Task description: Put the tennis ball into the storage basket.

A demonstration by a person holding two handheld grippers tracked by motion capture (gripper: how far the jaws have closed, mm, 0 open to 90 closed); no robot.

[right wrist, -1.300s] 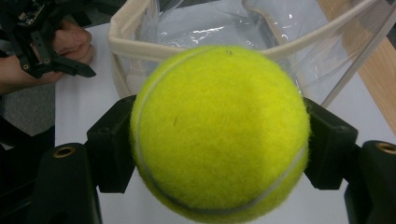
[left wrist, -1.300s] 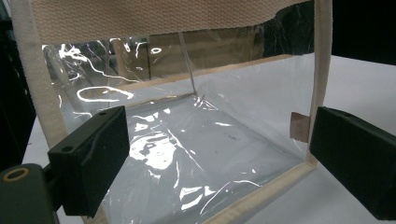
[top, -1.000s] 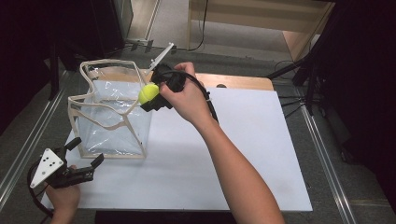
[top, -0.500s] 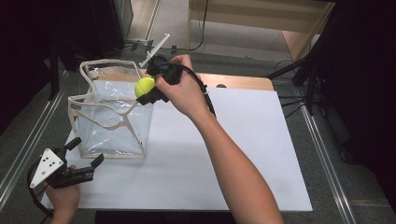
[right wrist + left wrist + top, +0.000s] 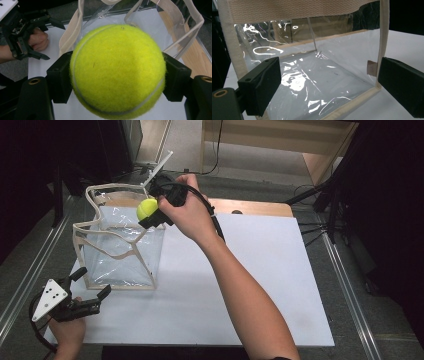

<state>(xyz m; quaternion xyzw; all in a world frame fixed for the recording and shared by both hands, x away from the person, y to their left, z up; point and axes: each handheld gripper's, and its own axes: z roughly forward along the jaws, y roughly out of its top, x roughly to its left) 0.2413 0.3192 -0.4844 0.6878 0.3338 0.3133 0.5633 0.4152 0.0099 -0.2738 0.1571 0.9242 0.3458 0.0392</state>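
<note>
A yellow-green tennis ball [image 5: 147, 208] [image 5: 117, 71] is clamped between the jaws of my right gripper [image 5: 153, 214] [image 5: 117, 77], which is shut on it. The ball hangs over the open top of a clear plastic bag [image 5: 120, 247] with cream webbing trim and handles [image 5: 72, 32]. The bag stands upright at the left of the white table top [image 5: 260, 270]. My left gripper [image 5: 91, 285] [image 5: 329, 85] rests low at the table's front left corner. Its jaws stand wide open, pointing at the bag's near wall [image 5: 317, 75], with nothing between them.
A wooden board edge [image 5: 250, 207] runs along the table's far side. Metal rails [image 5: 30, 270] flank the table at left and right [image 5: 345, 280]. Cables [image 5: 310, 220] lie on the floor beyond the right corner. A wooden shelf [image 5: 280, 140] stands behind.
My right hand has carried the ball up and to the left, from beside the bag's right rim to over its open top. The left gripper has stayed put.
</note>
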